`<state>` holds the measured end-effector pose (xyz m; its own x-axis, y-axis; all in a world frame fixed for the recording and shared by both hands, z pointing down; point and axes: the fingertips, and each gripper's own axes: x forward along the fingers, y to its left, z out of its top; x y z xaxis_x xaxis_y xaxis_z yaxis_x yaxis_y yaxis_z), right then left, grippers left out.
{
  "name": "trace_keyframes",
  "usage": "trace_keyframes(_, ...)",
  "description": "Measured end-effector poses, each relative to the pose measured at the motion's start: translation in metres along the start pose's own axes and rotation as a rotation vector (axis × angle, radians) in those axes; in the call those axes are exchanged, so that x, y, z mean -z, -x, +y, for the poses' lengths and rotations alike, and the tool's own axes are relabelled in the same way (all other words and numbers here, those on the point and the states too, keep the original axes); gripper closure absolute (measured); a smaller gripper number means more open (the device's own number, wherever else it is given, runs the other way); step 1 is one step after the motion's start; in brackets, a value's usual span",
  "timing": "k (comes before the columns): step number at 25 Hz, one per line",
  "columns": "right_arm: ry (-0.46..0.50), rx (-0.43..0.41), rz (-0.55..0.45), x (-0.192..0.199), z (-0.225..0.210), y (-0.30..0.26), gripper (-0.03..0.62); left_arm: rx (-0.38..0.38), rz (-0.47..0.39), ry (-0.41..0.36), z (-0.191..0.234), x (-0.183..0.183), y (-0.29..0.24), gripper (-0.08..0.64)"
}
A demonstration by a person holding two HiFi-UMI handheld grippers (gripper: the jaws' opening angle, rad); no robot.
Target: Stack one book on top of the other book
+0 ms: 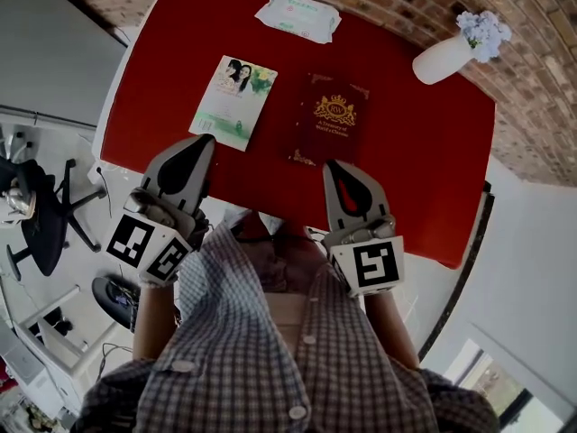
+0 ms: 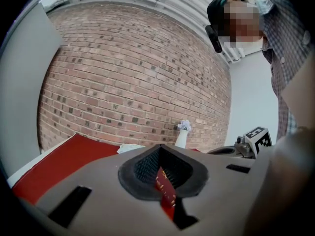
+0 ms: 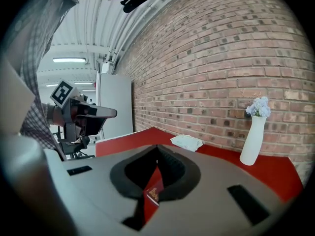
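Two books lie flat and apart on the red table: a pale green book with a photo cover on the left and a dark red book with a gold crest on the right. My left gripper hovers at the near edge, its tips just short of the green book, jaws shut and empty. Just short of the red book's near edge, my right gripper is also shut on nothing. In the right gripper view a sliver of the red book shows below the closed tips.
A white wipes packet lies at the table's far edge. A white vase with pale flowers stands at the far right by the brick wall. An office chair is on the floor to the left.
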<state>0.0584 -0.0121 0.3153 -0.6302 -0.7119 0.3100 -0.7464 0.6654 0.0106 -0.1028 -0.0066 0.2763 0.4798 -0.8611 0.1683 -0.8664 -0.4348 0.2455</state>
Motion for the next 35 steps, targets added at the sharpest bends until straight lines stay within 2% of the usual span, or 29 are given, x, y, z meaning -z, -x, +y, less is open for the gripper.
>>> trace_keyframes(9, -0.042, 0.063, 0.031, -0.009, 0.012, -0.045, 0.584, 0.089, 0.052, -0.008, 0.045, -0.004, -0.022, 0.552)
trace_keyframes(15, -0.088, 0.090, 0.072, -0.003, 0.025, -0.081, 0.584, 0.125, 0.117, -0.020, 0.080, 0.006, -0.033, 0.552)
trace_keyframes(23, -0.117, 0.106, 0.153, 0.013, 0.041, -0.131, 0.584, 0.157, 0.248, -0.032, 0.129, 0.035, -0.048, 0.552)
trace_keyframes(32, -0.153, 0.131, 0.261, 0.045, 0.053, -0.165, 0.584, 0.228, 0.425, -0.053, 0.158, 0.084, -0.063, 0.551)
trace_keyframes(35, -0.164, 0.136, 0.297, 0.061, 0.059, -0.171, 0.584, 0.259, 0.512, -0.071, 0.162, 0.107, -0.063, 0.551)
